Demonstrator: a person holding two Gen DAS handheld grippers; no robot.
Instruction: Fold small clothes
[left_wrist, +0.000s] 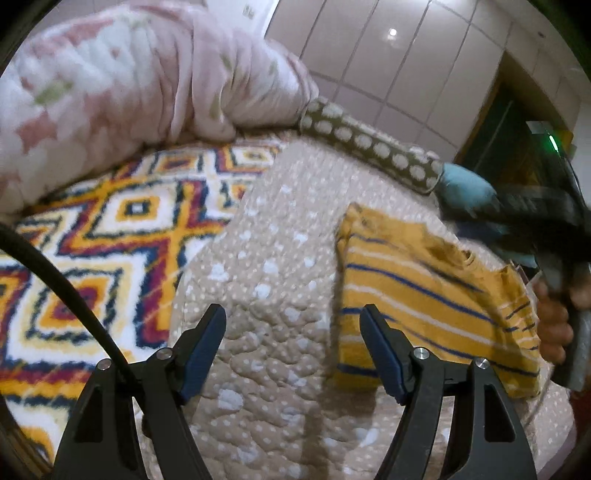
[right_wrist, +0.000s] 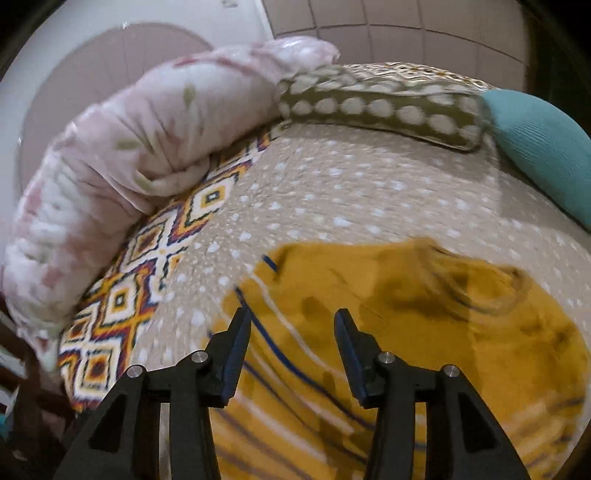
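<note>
Mustard-yellow striped knit garment (left_wrist: 424, 299) lies partly folded on the beige dotted quilted bedspread (left_wrist: 280, 280). Left gripper (left_wrist: 293, 354) hovers at its near edge, fingers spread and empty. Right gripper (right_wrist: 293, 354) hangs over it, fingers apart, seemingly gripping nothing, though blur obscures this. Best pinch one corner cleanly, lift low, then align edges.

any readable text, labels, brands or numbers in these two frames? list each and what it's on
None readable.
White wall, top of both wrist views: one small dark mark, too small and blurred to read.
Yellow striped shirt: stripes only, no print or tag showing.
Beige dotted quilt, patterned rug, pillows: patterns only.
</note>
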